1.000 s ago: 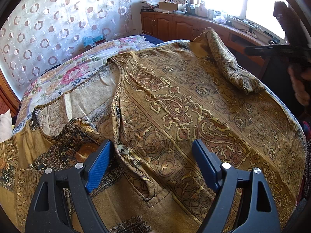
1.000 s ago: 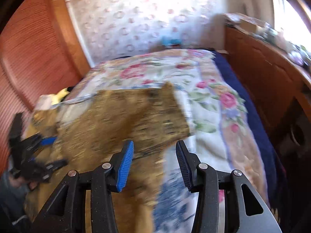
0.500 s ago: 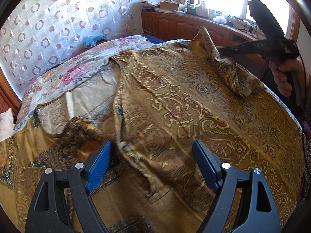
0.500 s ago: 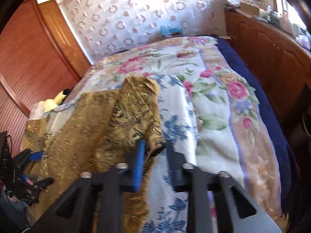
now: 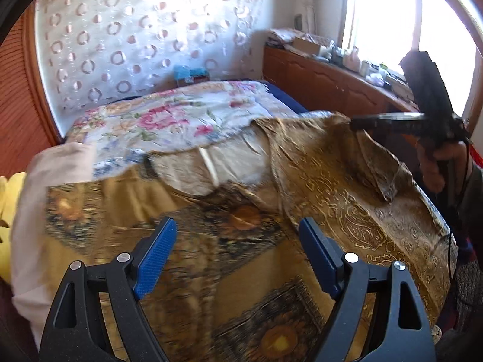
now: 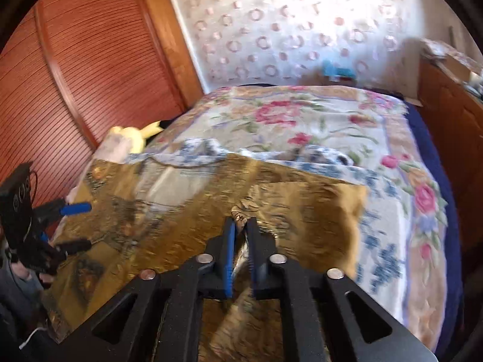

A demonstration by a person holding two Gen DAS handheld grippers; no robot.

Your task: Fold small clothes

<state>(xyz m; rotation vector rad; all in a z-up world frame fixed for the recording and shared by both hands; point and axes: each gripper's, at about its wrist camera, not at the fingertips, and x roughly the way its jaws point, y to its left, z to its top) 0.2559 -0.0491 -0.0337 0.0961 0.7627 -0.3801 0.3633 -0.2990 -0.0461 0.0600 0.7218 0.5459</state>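
Observation:
A gold-brown paisley shirt (image 5: 347, 211) lies spread on the bed, its pale lining showing at the open front. My left gripper (image 5: 238, 253) is open and empty, hovering over the shirt's near left part. My right gripper (image 6: 240, 226) is shut on the shirt's sleeve fabric (image 6: 241, 218) and holds it lifted over the body of the shirt (image 6: 187, 220). In the left wrist view the right gripper (image 5: 354, 125) shows at the far right, pinching the raised sleeve. In the right wrist view the left gripper (image 6: 75, 226) shows open at the left edge.
A floral bedspread (image 5: 169, 117) covers the bed beyond the shirt. A wooden cabinet (image 5: 317, 81) with clutter runs along the right under the window. A louvred wooden door (image 6: 90, 75) stands left. A yellow soft toy (image 6: 135, 134) and pale cloth (image 5: 39, 196) lie at the bed's left.
My right gripper closed on the sleeve and carried it up and inward over the shirt. My left gripper pulled back and swung left, staying open.

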